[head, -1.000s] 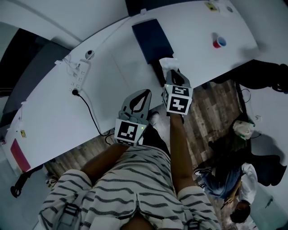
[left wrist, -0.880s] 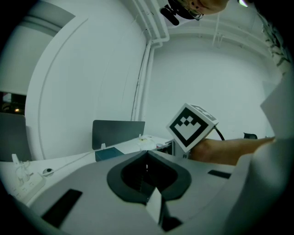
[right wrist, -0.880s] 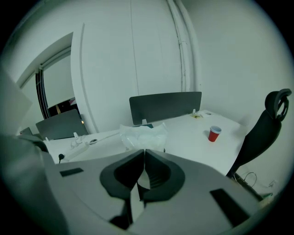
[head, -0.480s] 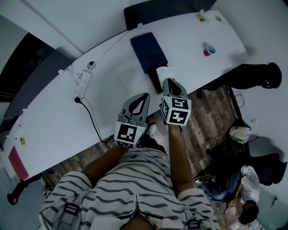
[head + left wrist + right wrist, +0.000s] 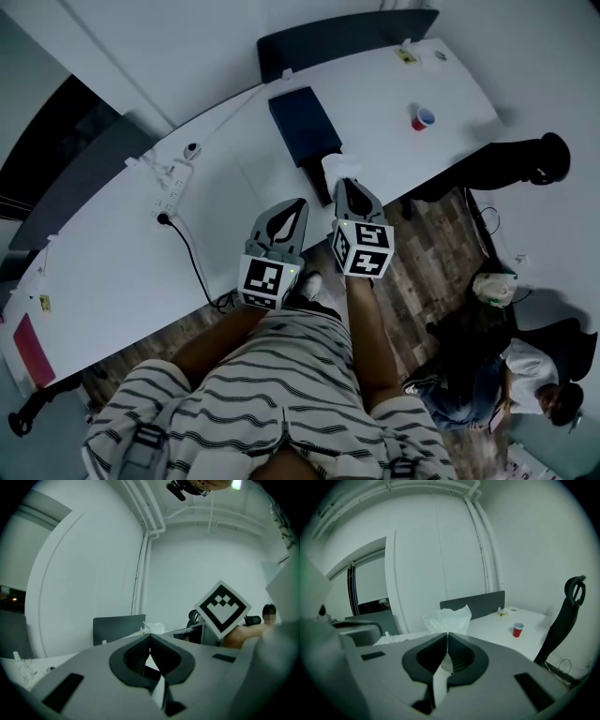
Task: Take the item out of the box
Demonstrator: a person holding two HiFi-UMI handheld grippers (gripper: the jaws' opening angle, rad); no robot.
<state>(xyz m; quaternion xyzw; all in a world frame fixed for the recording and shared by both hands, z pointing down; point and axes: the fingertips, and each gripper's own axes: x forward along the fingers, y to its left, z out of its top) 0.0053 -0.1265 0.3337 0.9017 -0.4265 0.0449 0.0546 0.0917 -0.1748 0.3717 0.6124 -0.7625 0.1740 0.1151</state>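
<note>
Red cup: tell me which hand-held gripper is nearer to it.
Right. The right hand-held gripper, clamping a plastic bag, sits left of the red cup; the left hand-held gripper is farther left.

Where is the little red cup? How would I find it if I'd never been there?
Look at the long white table. Follow it to the right-hand end, past the dark blue box. The cup stands there alone, small and red, the only cup on the table.

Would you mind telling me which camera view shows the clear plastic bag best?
The right gripper view: the clear plastic bag rises crumpled just past the right gripper's closed tips. The head view shows only a small pale patch; the left gripper view, perhaps a distant crumpled scrap.
</note>
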